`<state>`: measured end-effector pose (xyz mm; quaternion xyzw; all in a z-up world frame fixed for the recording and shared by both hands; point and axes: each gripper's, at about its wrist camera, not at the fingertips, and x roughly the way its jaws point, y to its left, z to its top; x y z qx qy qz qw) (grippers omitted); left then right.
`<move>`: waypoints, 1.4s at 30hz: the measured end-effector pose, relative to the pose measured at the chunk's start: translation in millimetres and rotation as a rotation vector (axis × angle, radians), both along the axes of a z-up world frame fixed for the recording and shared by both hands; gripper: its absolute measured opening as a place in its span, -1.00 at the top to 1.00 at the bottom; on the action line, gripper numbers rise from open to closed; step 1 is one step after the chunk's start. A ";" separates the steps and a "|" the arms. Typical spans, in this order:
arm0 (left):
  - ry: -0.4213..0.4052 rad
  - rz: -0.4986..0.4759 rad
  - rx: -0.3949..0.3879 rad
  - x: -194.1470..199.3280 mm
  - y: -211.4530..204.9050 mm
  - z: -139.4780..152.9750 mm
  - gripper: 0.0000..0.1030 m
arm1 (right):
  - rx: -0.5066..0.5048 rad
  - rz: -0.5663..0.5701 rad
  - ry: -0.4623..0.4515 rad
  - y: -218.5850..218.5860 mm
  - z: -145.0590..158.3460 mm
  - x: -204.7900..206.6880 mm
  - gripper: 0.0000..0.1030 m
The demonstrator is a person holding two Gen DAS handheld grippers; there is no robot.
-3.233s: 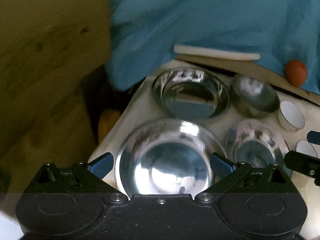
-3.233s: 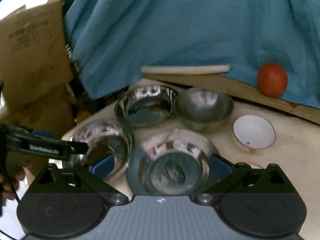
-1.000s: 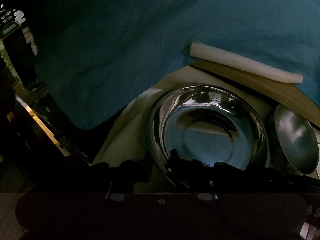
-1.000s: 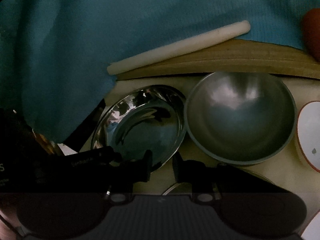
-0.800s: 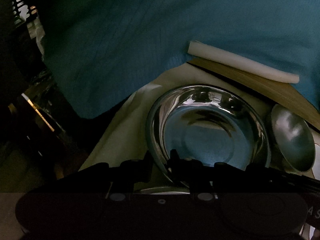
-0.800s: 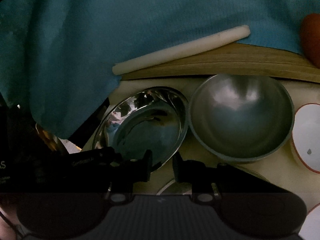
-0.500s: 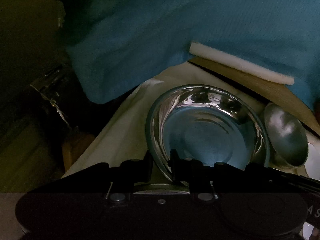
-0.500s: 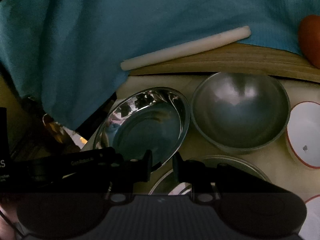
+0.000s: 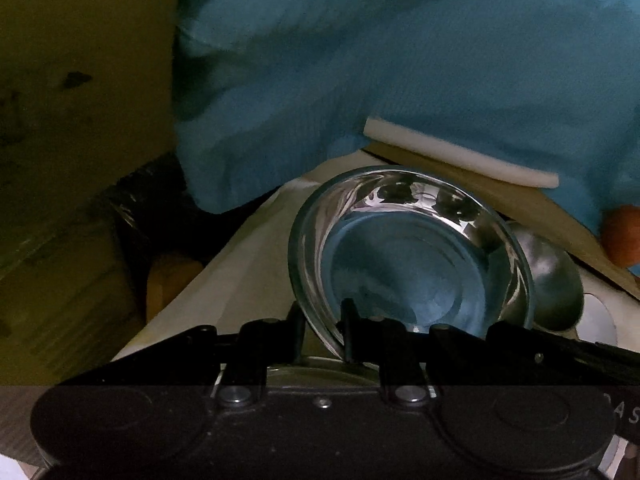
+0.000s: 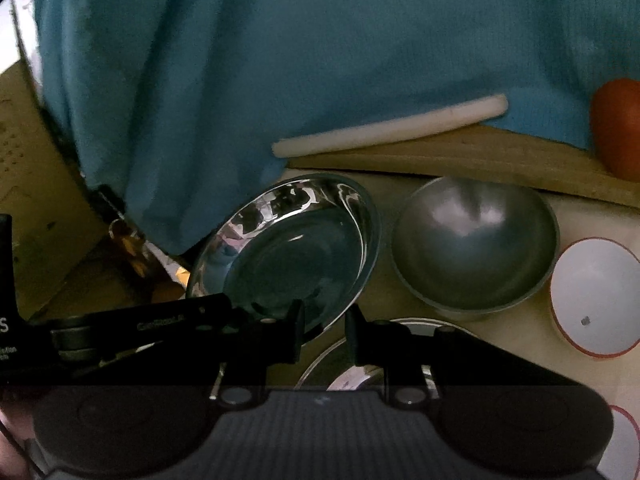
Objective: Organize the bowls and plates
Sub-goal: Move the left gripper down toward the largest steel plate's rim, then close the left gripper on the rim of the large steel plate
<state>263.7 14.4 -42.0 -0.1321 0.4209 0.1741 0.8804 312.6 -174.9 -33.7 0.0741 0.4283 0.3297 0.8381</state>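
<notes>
Both grippers, left [image 9: 322, 330] and right [image 10: 322, 330], stay clamped on the near rim of the shiny bowl [image 9: 408, 252], now tilted up off the table [image 10: 384, 308] beside the dull bowl [image 10: 476, 252], apparently bound for stacking

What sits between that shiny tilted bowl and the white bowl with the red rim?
A dull grey metal bowl sits between the shiny bowl and white bowl, in the right wrist view.
</notes>
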 end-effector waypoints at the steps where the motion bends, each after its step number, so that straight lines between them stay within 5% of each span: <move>1: -0.001 0.000 0.001 -1.4 -0.7 0.0 0.60 | 0.001 0.005 -0.002 -0.7 0.6 -1.0 0.53; 22: -0.066 -0.024 -0.019 9.7 -2.4 6.6 0.60 | 0.003 -0.027 -0.067 -9.0 15.0 -0.2 0.52; 42: 0.138 -0.012 -0.058 -59.1 12.6 -3.4 0.52 | -0.024 0.286 0.086 10.8 6.4 -42.1 0.49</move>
